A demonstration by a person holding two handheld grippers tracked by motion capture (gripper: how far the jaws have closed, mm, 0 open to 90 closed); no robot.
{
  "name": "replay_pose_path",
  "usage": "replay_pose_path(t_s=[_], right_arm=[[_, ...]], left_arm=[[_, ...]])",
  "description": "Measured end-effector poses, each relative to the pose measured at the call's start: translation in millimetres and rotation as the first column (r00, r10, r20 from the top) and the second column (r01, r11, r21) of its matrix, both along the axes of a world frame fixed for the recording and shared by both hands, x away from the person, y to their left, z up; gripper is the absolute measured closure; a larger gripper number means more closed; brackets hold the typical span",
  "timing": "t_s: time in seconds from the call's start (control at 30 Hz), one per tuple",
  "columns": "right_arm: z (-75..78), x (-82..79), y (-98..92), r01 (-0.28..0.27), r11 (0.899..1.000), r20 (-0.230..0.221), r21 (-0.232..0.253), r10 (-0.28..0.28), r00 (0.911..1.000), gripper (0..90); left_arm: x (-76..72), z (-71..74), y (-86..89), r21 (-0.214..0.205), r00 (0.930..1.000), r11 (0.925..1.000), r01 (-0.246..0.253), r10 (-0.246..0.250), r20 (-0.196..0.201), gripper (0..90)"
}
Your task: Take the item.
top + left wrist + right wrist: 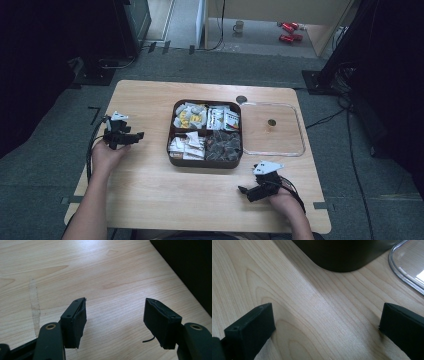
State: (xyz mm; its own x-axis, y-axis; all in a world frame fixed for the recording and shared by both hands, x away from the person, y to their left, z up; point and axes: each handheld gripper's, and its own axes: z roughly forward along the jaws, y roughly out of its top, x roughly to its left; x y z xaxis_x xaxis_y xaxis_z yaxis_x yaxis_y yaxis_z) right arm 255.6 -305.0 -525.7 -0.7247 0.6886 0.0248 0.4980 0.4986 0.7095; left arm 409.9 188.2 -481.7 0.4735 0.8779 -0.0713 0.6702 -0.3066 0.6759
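A dark brown box (172,159) with four compartments sits at the middle of the wooden table (150,190); several small packets fill it. Its clear lid (295,150) lies flat just to the right of it. My left gripper (131,136) rests on the table left of the box, held in a hand, jaws open over bare wood (115,315). My right gripper (245,191) rests near the front edge, below the box's right corner, jaws wide open with nothing between them (327,322). The box's rounded corner (342,257) and the lid's rim (404,275) rise ahead of it.
The table's far edge drops to a dark floor (190,270) in the left gripper view. Black stands, cables, a mug (239,26) and red objects (290,31) lie on the floor beyond the table.
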Motion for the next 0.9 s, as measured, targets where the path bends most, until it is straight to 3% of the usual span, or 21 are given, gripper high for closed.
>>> replay_pose_path(t_s=[0.1,0.3,0.9], right_arm=[[0.0,0.1,0.0,0.0,1.0,0.001,0.0,0.0,1.0,0.0],[0.0,0.0,0.0,0.0,1.0,0.001,0.0,0.0,1.0,0.0],[0.0,0.2,0.1,0.0,1.0,0.0,0.001,0.0,1.0,0.0]], left_arm=[[-1.5,3.7,-4.0,0.012,0.9998,0.9998,0.018,-0.018,0.006,35.3],[-4.5,9.8,-10.0,-0.013,0.9991,0.9991,0.041,-0.041,0.013,39.4],[-15.1,36.6,-34.6,-0.055,0.9879,0.9873,0.149,-0.146,0.051,43.0]])
